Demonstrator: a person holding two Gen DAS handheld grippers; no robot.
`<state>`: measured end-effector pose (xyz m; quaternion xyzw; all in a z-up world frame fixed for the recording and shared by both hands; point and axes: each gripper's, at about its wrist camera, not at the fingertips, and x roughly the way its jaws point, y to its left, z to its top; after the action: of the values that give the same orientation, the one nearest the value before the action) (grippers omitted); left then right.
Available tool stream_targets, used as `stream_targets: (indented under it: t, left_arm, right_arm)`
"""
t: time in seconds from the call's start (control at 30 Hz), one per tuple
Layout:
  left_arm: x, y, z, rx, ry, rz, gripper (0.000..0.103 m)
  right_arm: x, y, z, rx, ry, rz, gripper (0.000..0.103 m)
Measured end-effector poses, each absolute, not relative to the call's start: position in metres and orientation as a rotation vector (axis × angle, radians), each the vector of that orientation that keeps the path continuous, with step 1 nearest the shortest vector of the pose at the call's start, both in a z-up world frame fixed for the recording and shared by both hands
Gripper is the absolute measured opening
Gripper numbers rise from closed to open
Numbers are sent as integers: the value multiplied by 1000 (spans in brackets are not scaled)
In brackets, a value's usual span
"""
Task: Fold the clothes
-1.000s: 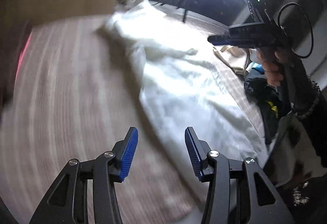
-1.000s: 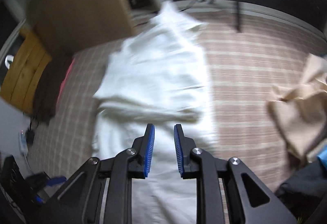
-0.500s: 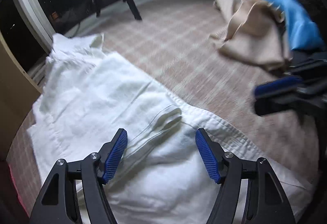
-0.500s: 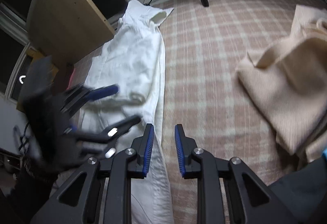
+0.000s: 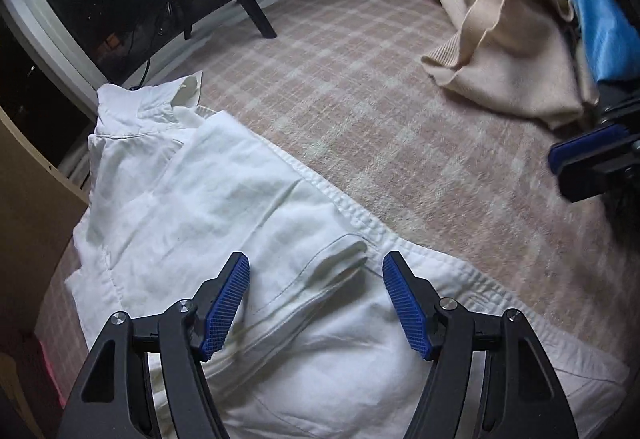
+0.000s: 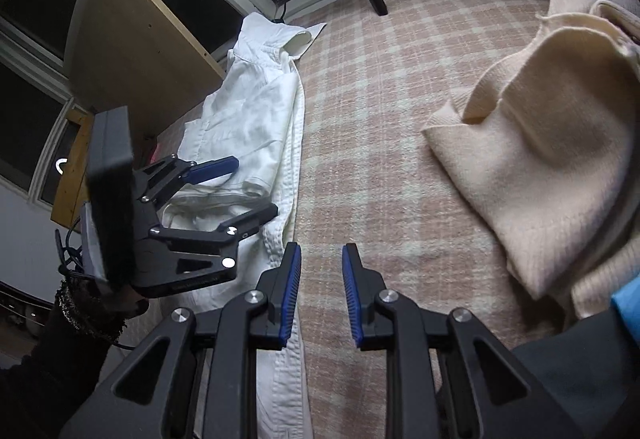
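A white shirt (image 5: 208, 207) lies partly folded lengthwise on a pink plaid cloth (image 5: 380, 111), collar toward the far edge. My left gripper (image 5: 316, 303) hovers open just above a folded sleeve cuff (image 5: 344, 259) near the shirt's right edge. In the right wrist view the same shirt (image 6: 256, 119) lies at left, with the left gripper (image 6: 244, 187) open over it, held by a hand in a dark sleeve. My right gripper (image 6: 320, 291) is open with a narrow gap, over the plaid cloth (image 6: 380, 119) beside the shirt's right hem, holding nothing.
A cream knit garment (image 5: 512, 51) lies bunched at the right, with blue fabric (image 5: 592, 11) behind it; the right wrist view shows the cream knit (image 6: 552, 143) too. A wooden panel (image 6: 136, 39) stands at left. Dark tripod legs (image 5: 256, 11) and a window sit at the far edge.
The left gripper swung over the shirt and settled above the sleeve cuff, opening wider. The right gripper shifted right, off the shirt onto the plaid cloth, and opened a little.
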<state>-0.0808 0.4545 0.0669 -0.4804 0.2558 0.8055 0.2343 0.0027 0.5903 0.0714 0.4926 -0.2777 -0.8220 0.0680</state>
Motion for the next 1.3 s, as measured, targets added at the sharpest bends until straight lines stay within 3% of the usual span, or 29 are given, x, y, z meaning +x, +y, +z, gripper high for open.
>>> stream_targets:
  t: [0.07,0.1,0.17,0.2,0.23,0.3,0.47,0.63,0.73,0.87,0.9,0.97,1.1,1.3]
  left_arm:
    - [-86,452,67,-1330,658,2219,68]
    - [-91,450,67,-1335,641,2232,61]
    - [-99,445,67,-1342,585,2235,46]
    - [-102,442,68,-1343,543,2220,18]
    - [-104,435,72,-1343,486,2223,8]
    - [-109,421,81,-1341,367,2230,5]
    - [-108,366,124,-1249,129,2352,4]
    - [-73,257,168,-1129,-94,2588,5]
    - [-41,180,162,-1118,-286,2734,5]
    - [-14,97,107,-1298,-480,2890,8]
    - [-13,87,95,-1360,-479,2890,8]
    - [-9,77,84,-1417,-470,2877,19]
    - [7,78,90,-1373,-454,2825,45]
    - [34,81,98,-1311,-440,2726,47]
  right_arm:
    - [5,592,71,1487,-840,-2481,21]
    - [7,592,71,1489,-842,-2485,21]
    - [10,592,70,1492,-843,-2494,21]
    - [12,592,70,1496,-845,-2501,21]
    - [14,591,70,1498,-848,-2506,21]
    - [18,587,72,1501,-846,-2515,21]
    - [24,570,76,1531,-802,-2548,21]
    - [23,545,82,1562,-782,-2559,21]
    - [19,521,88,1569,-744,-2567,21]
    - [8,485,94,1577,-700,-2552,21]
    - [5,475,95,1583,-679,-2547,21]
    - [-1,452,99,1596,-628,-2535,21]
    - [-14,404,107,1611,-486,-2493,21]
    - [0,315,106,1619,-192,-2377,23]
